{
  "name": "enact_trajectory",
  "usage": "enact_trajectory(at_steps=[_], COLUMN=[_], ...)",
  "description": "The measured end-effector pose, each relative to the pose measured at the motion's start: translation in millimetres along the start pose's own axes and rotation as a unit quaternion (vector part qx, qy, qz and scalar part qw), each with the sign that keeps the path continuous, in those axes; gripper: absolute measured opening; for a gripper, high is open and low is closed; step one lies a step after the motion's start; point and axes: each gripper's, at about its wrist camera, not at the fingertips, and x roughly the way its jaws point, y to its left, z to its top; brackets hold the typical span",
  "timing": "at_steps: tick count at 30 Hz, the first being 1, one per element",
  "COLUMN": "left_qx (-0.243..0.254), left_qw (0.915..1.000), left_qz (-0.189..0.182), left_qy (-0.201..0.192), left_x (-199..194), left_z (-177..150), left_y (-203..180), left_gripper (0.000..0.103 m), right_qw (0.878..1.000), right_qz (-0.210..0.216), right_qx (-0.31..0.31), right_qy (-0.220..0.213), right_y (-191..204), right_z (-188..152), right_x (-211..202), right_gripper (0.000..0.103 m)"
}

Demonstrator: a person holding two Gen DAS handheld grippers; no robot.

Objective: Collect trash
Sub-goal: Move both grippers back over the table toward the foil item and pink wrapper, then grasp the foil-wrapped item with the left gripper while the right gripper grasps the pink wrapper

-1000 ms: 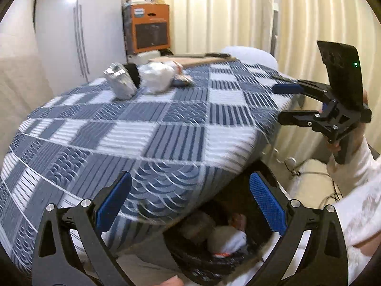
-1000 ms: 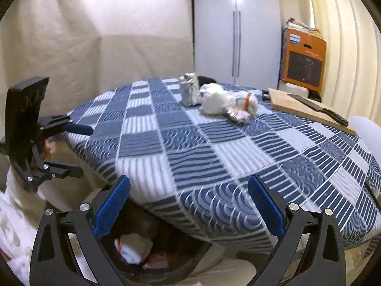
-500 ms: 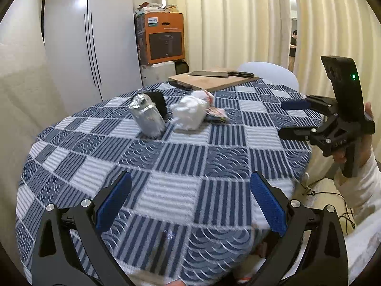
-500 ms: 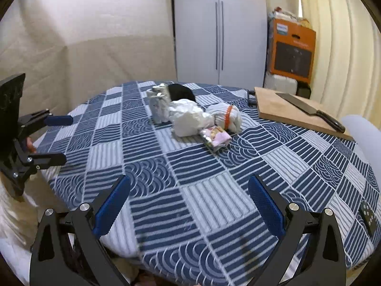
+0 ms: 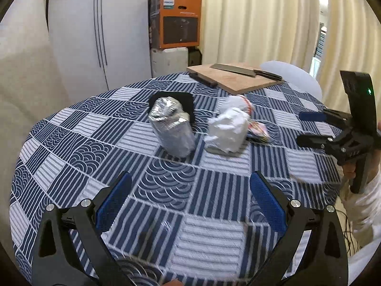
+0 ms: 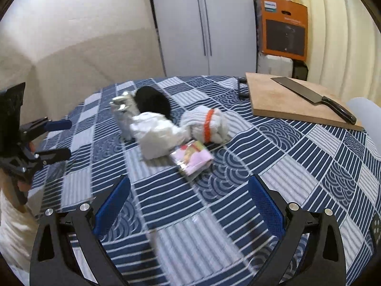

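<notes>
A round tabletop (image 5: pixel 214 233) draped in a blue-and-white patterned cloth fills a small room with white cupboard doors, cream curtains and an orange carton (image 5: pixel 176 21) stacked in the corner. Over its near edge the left tongs (image 5: pixel 189 202) hang with jaws spread wide and nothing between the blue pads, and the right tongs (image 6: pixel 188 205) hover in the same way, wide apart and empty; each pair also shows in the other's camera at the side of the table. Ahead of both, near the middle of the cloth, the trash lies in one loose cluster: a crumpled foil wrapper (image 5: pixel 171 126) standing at the left, a black item (image 6: pixel 152 101) just behind it, a wad of white paper (image 5: pixel 227 128) beside the foil, a white bundle with an orange band (image 6: pixel 206 125) behind that, and a pink snack packet (image 6: pixel 191 158) lying flat at the front, touching or nearly touching the paper wad. Farther back, well apart from the heap, a cleaver (image 6: pixel 312 96) rests on a wooden cutting board (image 6: pixel 281 102). No bin appears in either view. Judging by the scene, at least five pieces remain uncollected and neither pair of tongs has anything in hand, so the bulk of the visible job is left; the foil wrapper looks the nearest pick for the left, the packet for the right.
</notes>
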Motion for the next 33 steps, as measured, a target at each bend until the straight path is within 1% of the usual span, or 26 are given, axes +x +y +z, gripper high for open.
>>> enact_trajectory(at_steps=[7, 10, 13, 17, 18, 19, 20, 21, 22, 23, 24, 25, 26, 28, 31, 33], left_qx=[-0.018, -0.016, -0.024, -0.018, -0.015, -0.013, -0.016, -0.02, -0.024, -0.025, -0.022, -0.018, -0.011, -0.002, 0.015, 0.023], left_qw=[0.9995, 0.9994, 0.9991, 0.9993, 0.9995, 0.9996, 0.9996, 0.9995, 0.9994, 0.9993, 0.9992, 0.999, 0.999, 0.9992, 0.9994, 0.9991], left_qz=[0.013, 0.014, 0.011, 0.018, 0.015, 0.015, 0.014, 0.011, 0.006, 0.002, 0.001, 0.004, 0.002, 0.0, 0.011, 0.015], left_qy=[0.021, 0.027, 0.033, 0.027, 0.023, 0.019, 0.018, 0.02, 0.024, 0.029, 0.034, 0.04, 0.043, 0.04, 0.029, 0.031], left_x=[31, 43, 53, 63, 65, 66, 69, 72, 75, 79, 82, 85, 86, 85, 80, 80], left_z=[23, 29, 35, 38, 38, 38, 39, 39, 39, 38, 37, 36, 35, 34, 35, 34], left_y=[18, 22, 27, 28, 28, 28, 29, 30, 31, 31, 31, 30, 27, 22, 16, 14], left_gripper=[0.097, 0.097, 0.097, 0.097, 0.097, 0.097, 0.097, 0.097, 0.094, 0.082, 0.074, 0.061, 0.056, 0.048, 0.048, 0.048], right_qw=[1.0, 0.999, 0.999, 0.998, 0.998, 0.998, 0.997, 0.997, 0.996, 0.996, 0.997, 0.997, 0.997, 0.997, 0.997, 0.997], right_qz=[-0.007, 0.006, 0.001, 0.018, 0.017, 0.016, 0.016, 0.015, 0.012, 0.013, 0.013, 0.009, 0.009, 0.015, 0.01, 0.013], right_qx=[0.004, 0.011, 0.012, 0.015, 0.012, 0.005, 0.002, 0.002, 0.003, 0.0, -0.004, -0.01, -0.015, -0.017, -0.024, -0.022], right_qy=[0.025, 0.037, 0.05, 0.061, 0.062, 0.066, 0.073, 0.08, 0.088, 0.085, 0.081, 0.078, 0.077, 0.076, 0.071, 0.066], right_y=[-10, -15, -17, -17, -16, -14, -13, -12, -12, -11, -11, -9, -7, -6, -4, -5], right_z=[14, 19, 24, 29, 29, 29, 29, 28, 27, 28, 28, 28, 27, 25, 21, 20], right_x=[33, 47, 60, 76, 78, 83, 86, 89, 93, 92, 91, 89, 88, 84, 77, 70], right_gripper=[0.095, 0.095, 0.094, 0.093, 0.09, 0.081, 0.057, 0.054, 0.054, 0.053, 0.053, 0.053, 0.053, 0.053, 0.053, 0.053])
